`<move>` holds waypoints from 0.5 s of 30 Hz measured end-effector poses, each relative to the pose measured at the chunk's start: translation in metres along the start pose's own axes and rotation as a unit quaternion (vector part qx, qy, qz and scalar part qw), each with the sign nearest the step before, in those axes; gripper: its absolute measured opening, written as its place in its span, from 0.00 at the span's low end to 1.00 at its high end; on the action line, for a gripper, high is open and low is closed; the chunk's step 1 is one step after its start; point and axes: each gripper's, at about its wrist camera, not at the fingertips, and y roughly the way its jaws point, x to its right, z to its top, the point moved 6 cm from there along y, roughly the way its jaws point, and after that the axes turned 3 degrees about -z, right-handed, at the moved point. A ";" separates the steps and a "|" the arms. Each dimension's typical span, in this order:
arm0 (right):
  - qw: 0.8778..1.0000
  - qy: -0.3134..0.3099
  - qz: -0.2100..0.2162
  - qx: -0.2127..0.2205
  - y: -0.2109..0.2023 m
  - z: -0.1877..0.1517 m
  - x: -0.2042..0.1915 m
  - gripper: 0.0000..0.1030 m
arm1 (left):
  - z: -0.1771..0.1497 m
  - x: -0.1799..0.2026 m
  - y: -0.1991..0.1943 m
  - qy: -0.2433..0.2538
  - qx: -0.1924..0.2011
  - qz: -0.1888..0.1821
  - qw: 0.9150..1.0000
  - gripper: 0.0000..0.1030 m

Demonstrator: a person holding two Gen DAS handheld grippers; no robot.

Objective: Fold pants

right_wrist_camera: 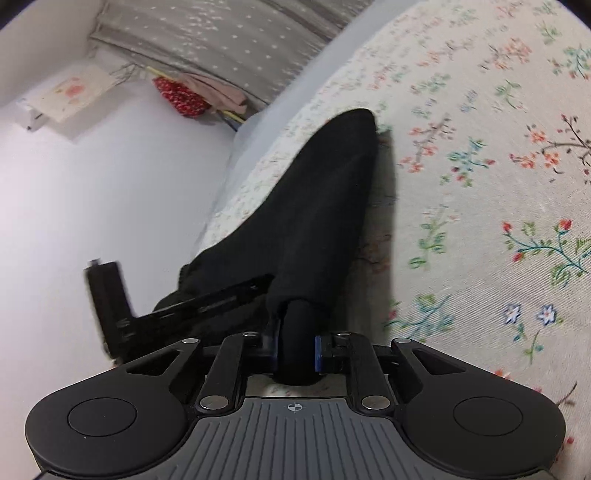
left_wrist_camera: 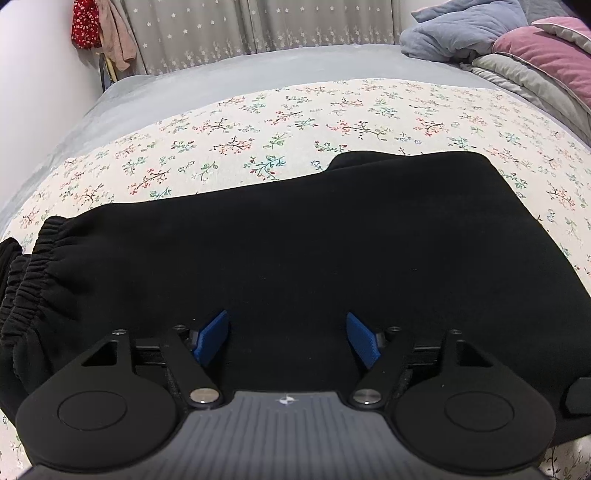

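Black pants (left_wrist_camera: 288, 240) lie folded across the floral bedspread (left_wrist_camera: 258, 125), with the gathered elastic cuffs (left_wrist_camera: 26, 280) at the left. My left gripper (left_wrist_camera: 288, 336) hovers just above the near part of the pants, blue pads wide apart and empty. In the right wrist view my right gripper (right_wrist_camera: 295, 354) is shut on a bunched edge of the pants (right_wrist_camera: 317, 206), lifting the cloth off the bedspread (right_wrist_camera: 480, 184). The other gripper's black body (right_wrist_camera: 110, 306) shows to its left.
A blue blanket (left_wrist_camera: 461, 33) and a pink and grey quilt (left_wrist_camera: 546, 62) are piled at the bed's far right. A grey curtain (left_wrist_camera: 240, 29) and hanging red and pink cloths (left_wrist_camera: 99, 33) stand behind the bed. A white wall (right_wrist_camera: 92, 203) borders the bed's left side.
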 end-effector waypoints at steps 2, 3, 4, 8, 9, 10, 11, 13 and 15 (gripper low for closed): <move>1.000 0.000 -0.015 -0.004 0.005 -0.002 0.006 0.16 | 0.000 0.000 0.000 -0.001 -0.001 -0.001 1.000 0.86; 1.000 0.015 -0.018 -0.009 0.006 -0.003 0.013 0.16 | -0.001 0.000 0.000 -0.001 -0.002 -0.001 1.000 0.86; 0.999 0.037 -0.012 -0.012 0.006 -0.003 0.017 0.16 | -0.001 0.001 -0.001 0.001 -0.002 -0.001 1.000 0.86; 1.000 0.012 0.002 -0.002 -0.003 -0.002 0.001 0.15 | 0.000 0.000 0.000 0.001 -0.002 0.000 1.000 0.87; 1.000 0.009 -0.004 -0.004 -0.002 -0.002 0.002 0.15 | 0.001 0.000 0.000 0.000 -0.003 -0.001 1.000 0.87; 1.000 0.014 -0.012 -0.006 0.001 -0.002 0.008 0.15 | 0.001 0.000 0.000 0.000 -0.002 -0.001 1.000 0.87; 0.999 0.026 -0.017 -0.010 0.003 -0.003 0.015 0.15 | 0.002 0.000 0.000 0.002 -0.002 0.000 1.000 0.87; 0.999 0.044 -0.015 -0.013 0.003 -0.006 0.023 0.15 | 0.002 0.002 -0.001 0.008 -0.002 0.003 1.000 0.87; 0.999 0.035 -0.009 -0.005 -0.002 -0.006 0.016 0.15 | 0.003 0.005 -0.003 0.018 0.001 0.009 1.000 0.87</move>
